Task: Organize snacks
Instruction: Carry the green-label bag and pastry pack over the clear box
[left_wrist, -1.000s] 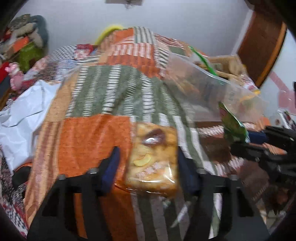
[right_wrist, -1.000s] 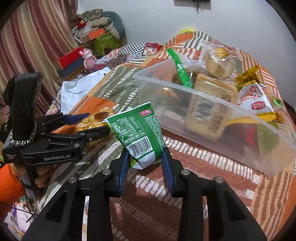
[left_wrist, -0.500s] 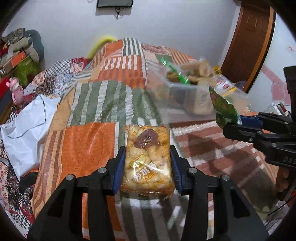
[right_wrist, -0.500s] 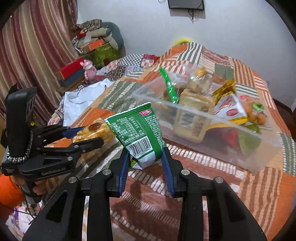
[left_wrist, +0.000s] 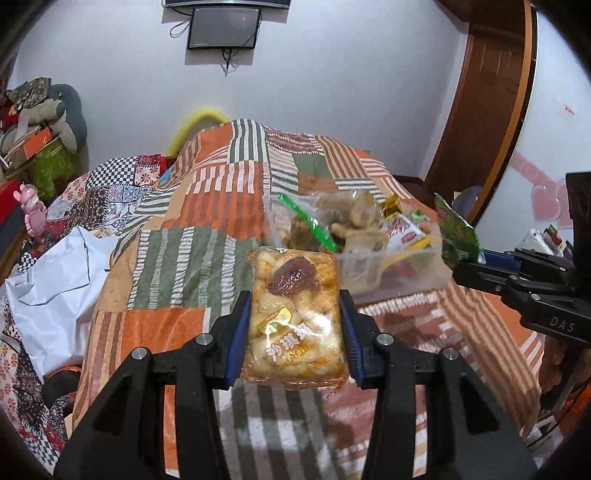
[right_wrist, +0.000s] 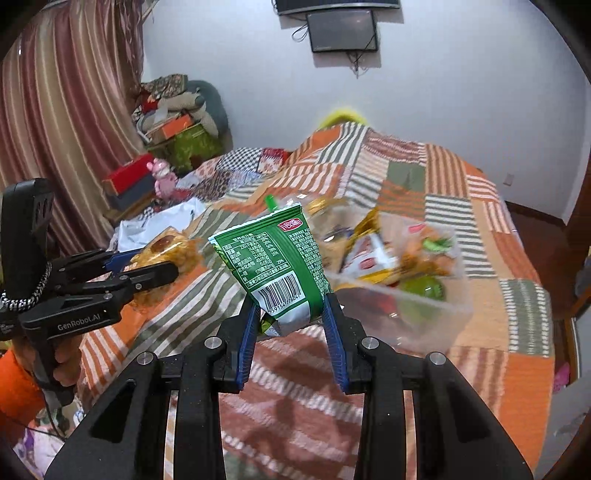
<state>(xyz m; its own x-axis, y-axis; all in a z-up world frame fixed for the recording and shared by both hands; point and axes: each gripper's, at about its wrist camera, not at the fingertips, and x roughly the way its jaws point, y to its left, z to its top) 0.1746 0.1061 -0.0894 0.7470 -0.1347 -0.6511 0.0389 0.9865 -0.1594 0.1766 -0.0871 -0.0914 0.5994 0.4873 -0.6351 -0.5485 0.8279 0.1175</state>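
In the left wrist view, the left gripper (left_wrist: 293, 321) sits at the bottom centre of the frame, its blue pads clamped against both sides of a clear-wrapped pastry pack (left_wrist: 293, 314), which stands lifted above the patchwork quilt (left_wrist: 184, 258). Just above and to the right of the pack, in the middle of the frame, lies a clear plastic bin (left_wrist: 399, 273) filled with assorted snacks, a green strip poking from its left end. At the right edge the right gripper (left_wrist: 469, 266) reaches in, a green snack bag (left_wrist: 456, 236) showing at its tip, near the bin's right end. A white sheet (left_wrist: 51, 288) is crumpled at the left edge, and a dark screen (left_wrist: 221, 31) hangs on the wall at the top. In the right wrist view, the right gripper (right_wrist: 291, 325) at the bottom centre is clenched on the lower end of the green snack bag (right_wrist: 277, 258), barcode facing the camera, the bag tilted up and left. Behind it, right of centre, sits the bin (right_wrist: 436, 314), somewhat blurred. At the left edge a hand (right_wrist: 64, 365) holds the left gripper (right_wrist: 159, 266), which grips the pastry pack (right_wrist: 170, 251) above the quilt (right_wrist: 461, 206).
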